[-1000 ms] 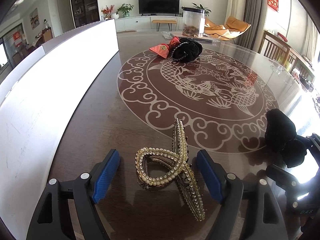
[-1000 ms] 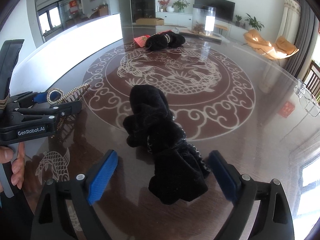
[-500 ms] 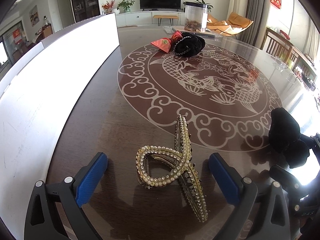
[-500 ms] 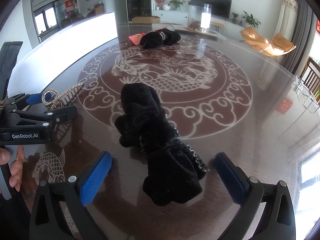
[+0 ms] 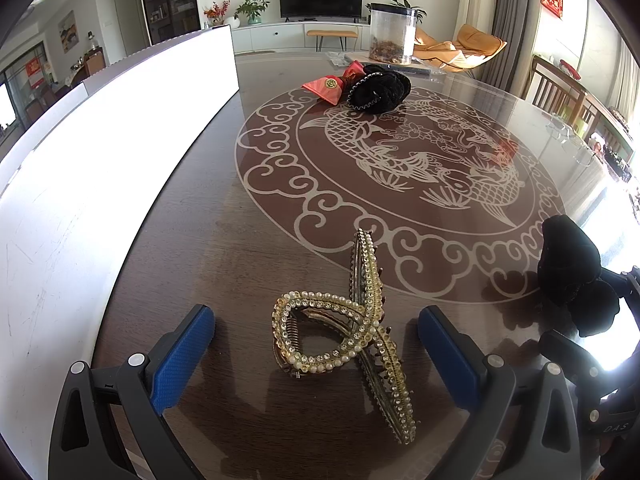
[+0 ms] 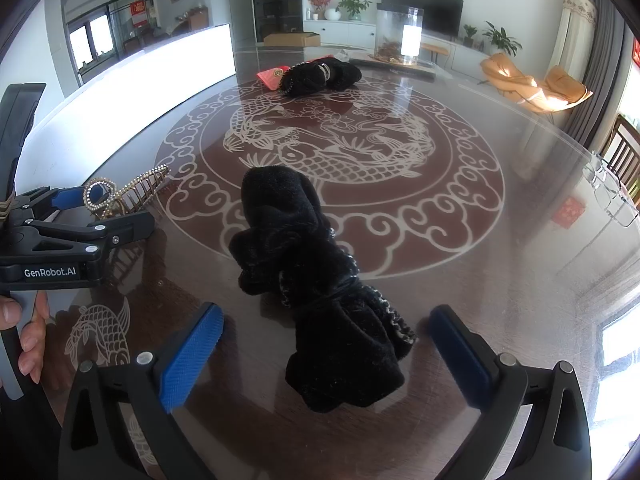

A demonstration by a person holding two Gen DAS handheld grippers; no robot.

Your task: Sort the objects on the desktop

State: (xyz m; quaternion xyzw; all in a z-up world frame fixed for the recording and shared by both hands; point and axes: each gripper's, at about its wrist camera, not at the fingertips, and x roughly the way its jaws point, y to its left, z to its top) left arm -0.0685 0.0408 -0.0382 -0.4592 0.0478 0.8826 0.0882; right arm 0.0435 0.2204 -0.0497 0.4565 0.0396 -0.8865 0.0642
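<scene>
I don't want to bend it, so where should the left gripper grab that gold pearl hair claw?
Judging by its pose, take the hair claw across the crossing where the pearl loop meets the long toothed arm, coming down from above; the left gripper already straddles it, open.

I am looking at a dark wooden table (image 5: pixel 168 280) under a glossy top, with a big pale fish-and-cloud medallion (image 5: pixel 400 168) showing in its middle. Lying near me on the bare wood is a gold pearl-studded hair claw (image 5: pixel 344 332), resting just outside the medallion's scroll border. To its right, a black velvet scrunchie bundle (image 6: pixel 316 288) is sitting across that same border. At the far side I am seeing a red bow (image 5: pixel 332 86) touching another black scrunchie (image 5: pixel 380 88), both on the medallion's far rim. Beyond them a clear jar (image 5: pixel 392 34) is standing upright. A white panel (image 5: pixel 100 152) is running along the table's left edge.
</scene>
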